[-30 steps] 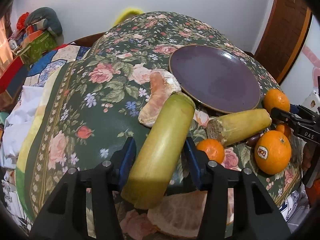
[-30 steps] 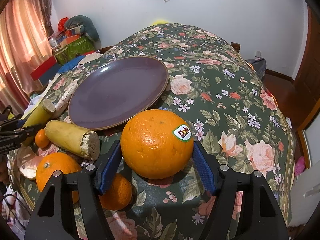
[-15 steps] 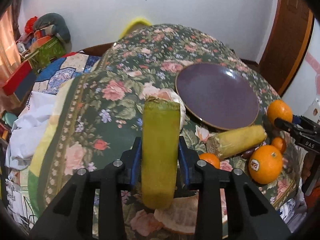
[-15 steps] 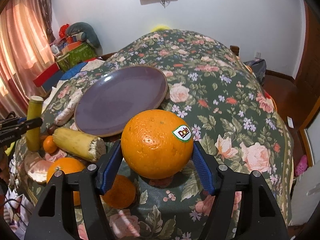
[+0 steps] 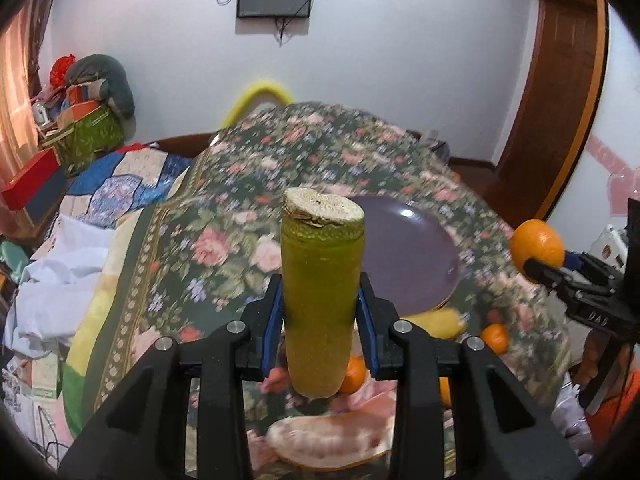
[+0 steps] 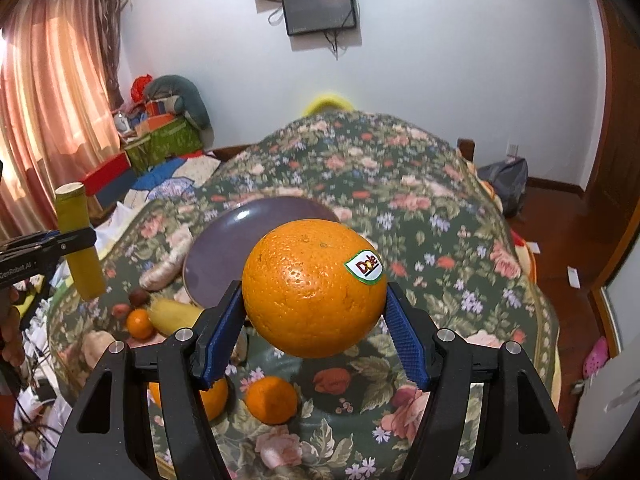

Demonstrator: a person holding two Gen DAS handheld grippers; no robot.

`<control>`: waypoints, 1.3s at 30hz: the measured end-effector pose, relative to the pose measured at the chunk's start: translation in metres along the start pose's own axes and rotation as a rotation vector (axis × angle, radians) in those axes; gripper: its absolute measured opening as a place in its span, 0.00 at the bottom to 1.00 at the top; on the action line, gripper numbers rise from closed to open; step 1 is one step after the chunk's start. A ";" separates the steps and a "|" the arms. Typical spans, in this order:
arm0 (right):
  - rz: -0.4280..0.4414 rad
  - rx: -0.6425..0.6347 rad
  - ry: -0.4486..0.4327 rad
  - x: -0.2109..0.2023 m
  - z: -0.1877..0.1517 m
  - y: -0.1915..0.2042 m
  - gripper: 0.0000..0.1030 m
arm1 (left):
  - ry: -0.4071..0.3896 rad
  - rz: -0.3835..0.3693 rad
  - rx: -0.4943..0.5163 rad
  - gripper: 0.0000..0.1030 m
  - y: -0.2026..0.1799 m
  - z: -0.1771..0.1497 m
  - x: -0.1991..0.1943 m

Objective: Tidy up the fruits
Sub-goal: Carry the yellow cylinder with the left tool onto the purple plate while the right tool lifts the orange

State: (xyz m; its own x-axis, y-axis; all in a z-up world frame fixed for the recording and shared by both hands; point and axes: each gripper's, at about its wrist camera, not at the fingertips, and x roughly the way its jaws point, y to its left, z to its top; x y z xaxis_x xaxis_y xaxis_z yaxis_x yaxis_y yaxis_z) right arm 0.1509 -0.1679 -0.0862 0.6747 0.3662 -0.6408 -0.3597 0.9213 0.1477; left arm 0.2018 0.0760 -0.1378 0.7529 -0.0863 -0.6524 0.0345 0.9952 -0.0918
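My left gripper (image 5: 320, 316) is shut on a yellow-green sugarcane piece (image 5: 320, 292), held upright well above the floral table; it also shows in the right wrist view (image 6: 78, 248). My right gripper (image 6: 314, 316) is shut on a large orange with a Dole sticker (image 6: 314, 288), lifted above the table; it shows at the right of the left wrist view (image 5: 537, 246). A purple plate (image 5: 408, 256) lies beyond both, also in the right wrist view (image 6: 224, 248). A second sugarcane piece (image 6: 174, 318) and small oranges (image 6: 271, 399) lie on the cloth.
Pomelo peel (image 5: 332, 436) lies at the near table edge under my left gripper, and a peeled pomelo segment (image 6: 166, 268) lies left of the plate. A bed with quilts (image 5: 120, 188) and boxes (image 5: 80, 132) stands to the left. A wooden door (image 5: 560, 100) is at right.
Both grippers have risen well above the table with their loads. The sugarcane piece went from slanted to upright. The plate and loose fruit now sit lower and farther away.
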 end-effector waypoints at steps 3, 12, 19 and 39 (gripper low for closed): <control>-0.003 -0.008 -0.026 -0.004 0.006 0.002 0.63 | -0.031 -0.019 0.007 0.33 -0.011 0.010 -0.004; 0.016 0.003 -0.074 0.000 0.022 0.003 0.63 | -0.055 -0.054 0.013 0.33 -0.032 0.030 0.010; 0.037 0.002 -0.077 0.022 0.031 0.005 0.63 | -0.020 -0.072 0.020 0.33 -0.040 0.037 0.045; 0.051 -0.044 0.017 0.097 0.052 -0.003 0.63 | 0.173 -0.084 0.011 0.33 -0.023 0.040 0.149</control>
State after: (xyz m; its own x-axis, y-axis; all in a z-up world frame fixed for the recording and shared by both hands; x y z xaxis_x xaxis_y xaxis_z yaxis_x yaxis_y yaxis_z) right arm 0.2505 -0.1282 -0.1095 0.6442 0.4095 -0.6460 -0.4214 0.8949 0.1470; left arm 0.3400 0.0421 -0.2027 0.6227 -0.1753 -0.7626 0.1006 0.9844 -0.1442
